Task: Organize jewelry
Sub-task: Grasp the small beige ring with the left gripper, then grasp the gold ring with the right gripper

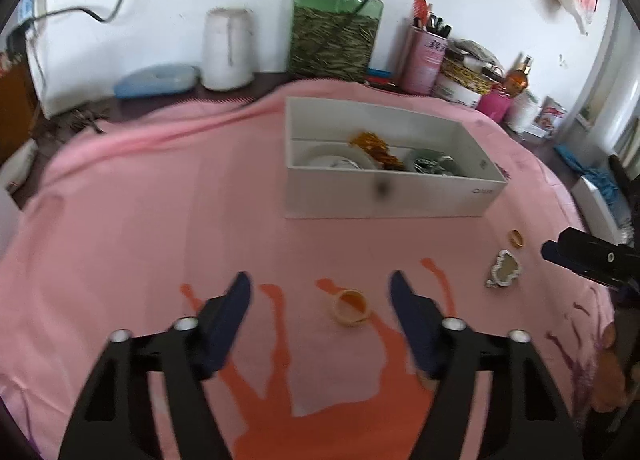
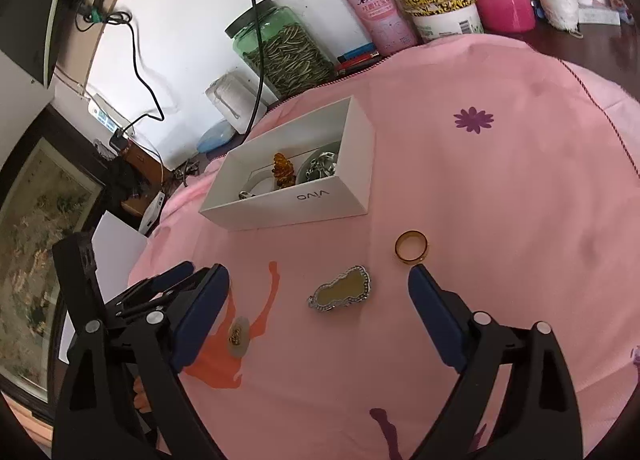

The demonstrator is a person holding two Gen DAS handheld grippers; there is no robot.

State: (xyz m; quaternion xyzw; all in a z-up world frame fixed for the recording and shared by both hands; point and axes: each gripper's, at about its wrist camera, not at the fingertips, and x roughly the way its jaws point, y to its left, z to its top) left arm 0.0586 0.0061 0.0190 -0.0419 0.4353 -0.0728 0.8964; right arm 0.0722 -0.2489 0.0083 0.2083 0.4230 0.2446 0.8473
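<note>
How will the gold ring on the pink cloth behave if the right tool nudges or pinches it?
The gold ring lies flat on the pink cloth, so a nudge probably slides it rather than rolls it. Its smooth, shiny band looks rigid but slippery; it may squirt out of a pinch. The soft cloth could bunch under it.

A matt pink cloth (image 2: 460, 188), softly creased, covers the surface under both grippers. Ahead of the left gripper (image 1: 320, 288) stands a white box (image 1: 384, 196) of smooth matt cardboard. Between the right gripper's (image 2: 318, 280) blue, matt, rubbery-looking pads (image 2: 430, 300) lies a pendant (image 2: 340, 289) with a dull yellowish face in a bright beaded metal rim. Just beyond its right pad a gold ring (image 2: 412, 247) gleams, polished. Farther off, a green jar (image 2: 280, 48) looks glossy and see-through.
</note>
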